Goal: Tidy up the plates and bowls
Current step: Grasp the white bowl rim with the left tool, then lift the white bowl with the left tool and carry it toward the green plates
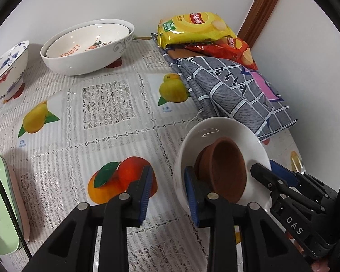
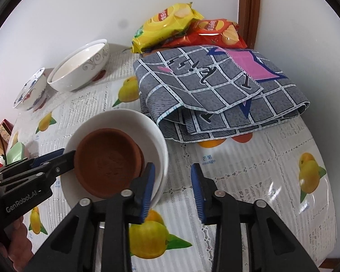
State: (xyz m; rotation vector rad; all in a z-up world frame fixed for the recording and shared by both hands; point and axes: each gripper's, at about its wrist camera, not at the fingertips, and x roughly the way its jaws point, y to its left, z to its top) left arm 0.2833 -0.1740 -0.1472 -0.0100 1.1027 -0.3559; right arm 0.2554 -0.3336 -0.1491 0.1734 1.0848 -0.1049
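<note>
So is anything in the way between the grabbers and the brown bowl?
No. The left gripper and right gripper flank the white bowl holding the brown bowl; nothing lies between.

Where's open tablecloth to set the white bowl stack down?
Free: the middle of the tablecloth, bordered by the nested white bowls, the blue-patterned bowl and the green plate. Also free: the near-right corner below the folded grey cloth. Crowded: the back right, with cloth and chip bags.
</note>
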